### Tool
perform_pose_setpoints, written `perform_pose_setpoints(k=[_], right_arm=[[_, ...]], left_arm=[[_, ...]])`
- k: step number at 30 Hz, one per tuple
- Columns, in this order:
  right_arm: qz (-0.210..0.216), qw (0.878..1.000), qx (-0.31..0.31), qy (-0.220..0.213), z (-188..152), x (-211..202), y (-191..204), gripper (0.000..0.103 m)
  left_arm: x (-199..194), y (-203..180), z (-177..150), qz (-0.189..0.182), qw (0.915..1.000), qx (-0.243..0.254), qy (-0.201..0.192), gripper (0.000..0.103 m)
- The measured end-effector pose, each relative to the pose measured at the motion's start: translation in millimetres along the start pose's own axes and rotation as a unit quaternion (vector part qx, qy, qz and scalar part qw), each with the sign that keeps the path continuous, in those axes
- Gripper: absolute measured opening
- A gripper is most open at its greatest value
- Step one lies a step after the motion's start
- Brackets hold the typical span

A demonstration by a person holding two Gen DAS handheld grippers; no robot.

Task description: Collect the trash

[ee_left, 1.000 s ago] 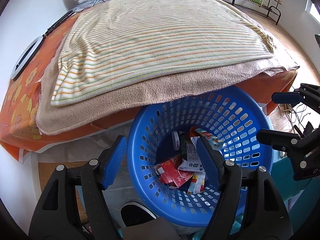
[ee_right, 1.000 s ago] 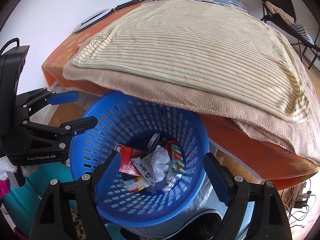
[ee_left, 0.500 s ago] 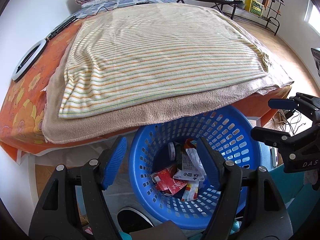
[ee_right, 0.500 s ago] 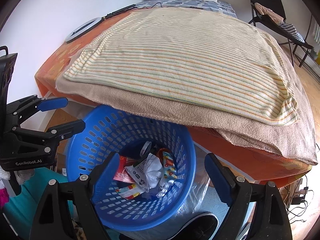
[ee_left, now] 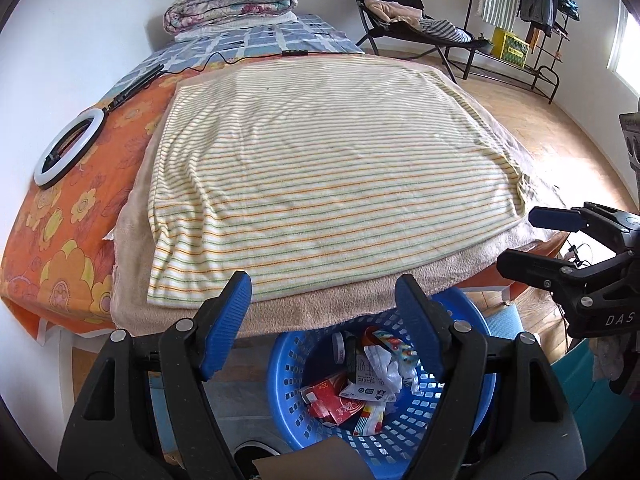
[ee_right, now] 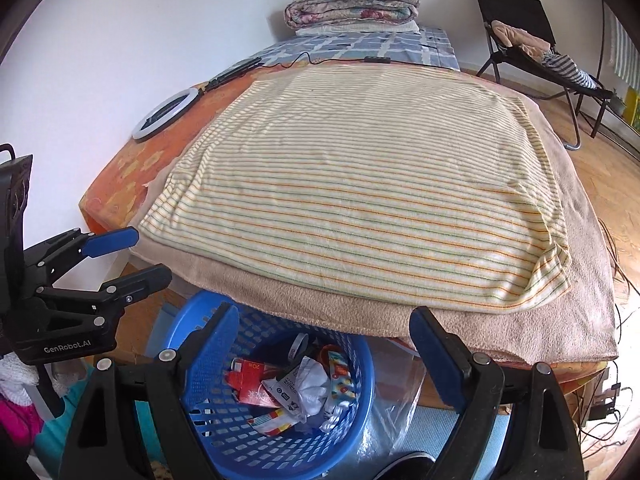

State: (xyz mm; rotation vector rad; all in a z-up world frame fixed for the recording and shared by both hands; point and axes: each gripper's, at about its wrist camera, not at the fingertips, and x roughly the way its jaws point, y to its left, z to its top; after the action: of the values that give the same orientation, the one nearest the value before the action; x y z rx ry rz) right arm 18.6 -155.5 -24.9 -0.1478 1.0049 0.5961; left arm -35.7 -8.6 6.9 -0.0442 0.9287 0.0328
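Note:
A blue plastic basket (ee_left: 420, 412) stands on the floor at the foot of the bed, partly under the blanket's edge. It holds trash (ee_left: 360, 384): a red carton, crumpled white paper and colourful wrappers. My left gripper (ee_left: 322, 284) hovers above the basket with its jaws opening and nothing between them. In the right wrist view the basket (ee_right: 360, 360) and its trash (ee_right: 296, 384) lie below my right gripper (ee_right: 324, 314), which is open and holds nothing. Each gripper shows at the other's side, the right gripper (ee_left: 520, 239) and the left gripper (ee_right: 150, 255).
A striped towel (ee_left: 328, 176) lies over a beige blanket (ee_left: 320, 312) on the orange flowered bed. A ring light (ee_left: 68, 148) with its cable lies at the left edge, folded quilts (ee_left: 232, 4) at the head. A folding chair (ee_left: 400, 12) and clothes rack (ee_left: 532, 20) stand on the wooden floor.
Both grippers have risen away from the basket, which now sits lower and smaller in both views. More of the bed top shows. The left jaws stand slightly wider.

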Motion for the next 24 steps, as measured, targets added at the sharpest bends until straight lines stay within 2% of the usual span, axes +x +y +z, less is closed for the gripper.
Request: perform_pose_setpoints(k=[9,12,18,21,24], right_arm=[[-0.014,0.999,-0.015,-0.028,37.8,-8.3,-5.2,0.089],[-0.022,0.999,-0.019,-0.038,50.5,-8.4,-8.7,0.089],[-0.026,0.998,-0.015,-0.058,77.3,-5.1,-17.4,0.094],[-0.025,0.997,-0.008,-0.07,88.2,-1.2,-22.2,0.103],[-0.028,0.996,-0.003,-0.079,96.8,5.0,-26.4,0.103]], left_arm=[[-12.7,9.4,49.3,0.016,0.9987,-0.001,-0.048,0.09],[-12.2,11.7,65.8,0.022,0.9979,0.001,-0.06,0.091],[-5.1,11.8,90.6,0.026,0.9969,0.001,-0.074,0.097],[0.8,14.3,98.0,0.02,0.9968,-0.008,-0.077,0.097],[8.4,17.4,103.1,0.016,0.9968,-0.016,-0.077,0.097]])
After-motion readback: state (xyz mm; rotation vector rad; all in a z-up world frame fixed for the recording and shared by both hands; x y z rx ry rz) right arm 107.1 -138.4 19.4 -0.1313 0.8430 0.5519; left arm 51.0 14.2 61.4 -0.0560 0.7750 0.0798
